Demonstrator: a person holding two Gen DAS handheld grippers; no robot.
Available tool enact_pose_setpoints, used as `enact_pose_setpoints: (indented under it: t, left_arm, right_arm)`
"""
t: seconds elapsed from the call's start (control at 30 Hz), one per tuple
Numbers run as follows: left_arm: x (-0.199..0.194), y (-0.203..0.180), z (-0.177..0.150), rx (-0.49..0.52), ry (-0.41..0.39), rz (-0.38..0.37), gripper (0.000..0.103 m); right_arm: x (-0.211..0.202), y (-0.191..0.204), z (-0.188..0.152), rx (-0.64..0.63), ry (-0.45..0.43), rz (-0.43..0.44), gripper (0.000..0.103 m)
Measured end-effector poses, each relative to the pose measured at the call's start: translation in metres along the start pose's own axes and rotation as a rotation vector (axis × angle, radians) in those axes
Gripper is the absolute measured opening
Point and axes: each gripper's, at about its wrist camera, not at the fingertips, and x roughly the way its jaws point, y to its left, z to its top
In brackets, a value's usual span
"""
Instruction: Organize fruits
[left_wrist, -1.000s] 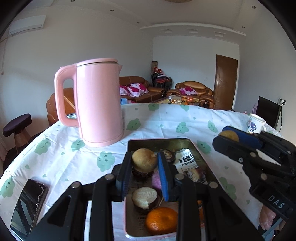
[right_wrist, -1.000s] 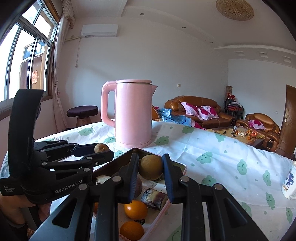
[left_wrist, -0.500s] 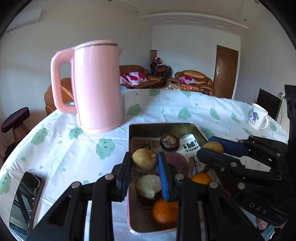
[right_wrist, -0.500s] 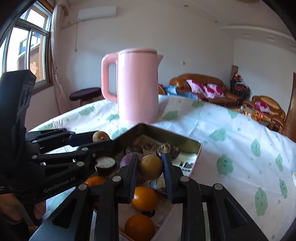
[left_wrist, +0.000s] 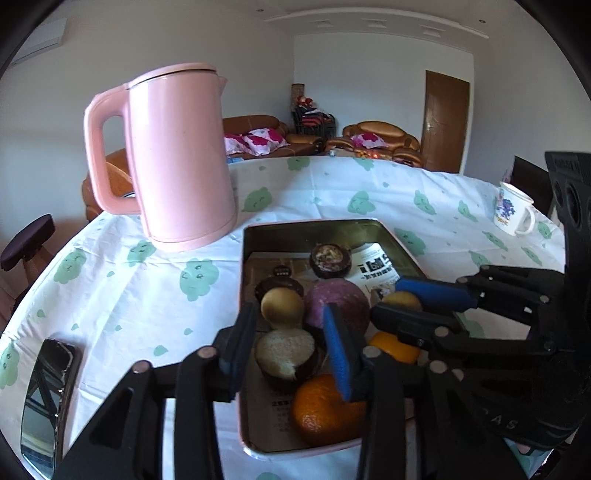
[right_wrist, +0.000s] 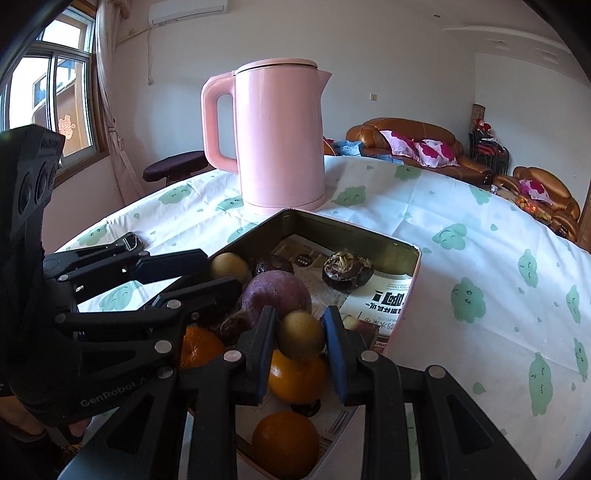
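Left black two-finger gripper (left_wrist: 290, 345) hovers over pink-rimmed rectangular metal tin (left_wrist: 314, 230), jaws spread, small tan round fruit (left_wrist: 281, 308) lying loose between them inside tin. Right black two-finger gripper (right_wrist: 300, 345) clenched on small yellow-brown round fruit (right_wrist: 301, 335), held above orange citrus fruit (right_wrist: 295, 378) in same tin. Purple round fruit (right_wrist: 277, 291) lies mid-tin between both grippers. Tall pink plastic electric kettle (right_wrist: 275, 136) stands upright just behind tin on white tablecloth with green cloud print (right_wrist: 480, 258). Dark smartphone (left_wrist: 48, 395) lies at left.
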Motion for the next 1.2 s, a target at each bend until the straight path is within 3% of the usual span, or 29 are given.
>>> enact_pose_setpoints:
  t: [0.17,0.23,0.4,0.47,0.63,0.77,1.2]
  left_arm:
    - [-0.007,0.007,0.002,-0.029,-0.017,0.030,0.066]
    - [-0.012,0.008,0.003,-0.038,-0.034,0.023,0.069]
    - [-0.027,0.004,0.008,-0.047,-0.097,0.000,0.081]
    - [-0.031,0.001,0.009,-0.046,-0.117,-0.004,0.090]
    - [-0.043,-0.006,0.014,-0.041,-0.171,-0.008,0.096]
    - [-0.049,-0.009,0.015,-0.038,-0.200,-0.006,0.101]
    - [-0.049,-0.019,0.015,-0.017,-0.198,-0.007,0.103]
  right_arm:
    - [-0.008,-0.007,-0.001,0.027,-0.026,-0.013,0.050]
    - [-0.015,-0.010,-0.001,0.042,-0.048,-0.022,0.053]
    - [-0.035,-0.014,-0.001,0.048,-0.094,-0.072,0.054]
    - [-0.046,-0.016,-0.001,0.043,-0.119,-0.119,0.054]
    - [-0.067,-0.025,-0.003,0.050,-0.172,-0.211,0.056]
    - [-0.085,-0.030,-0.004,0.060,-0.218,-0.257,0.069]
    - [-0.098,-0.043,-0.011,0.097,-0.231,-0.270,0.069]
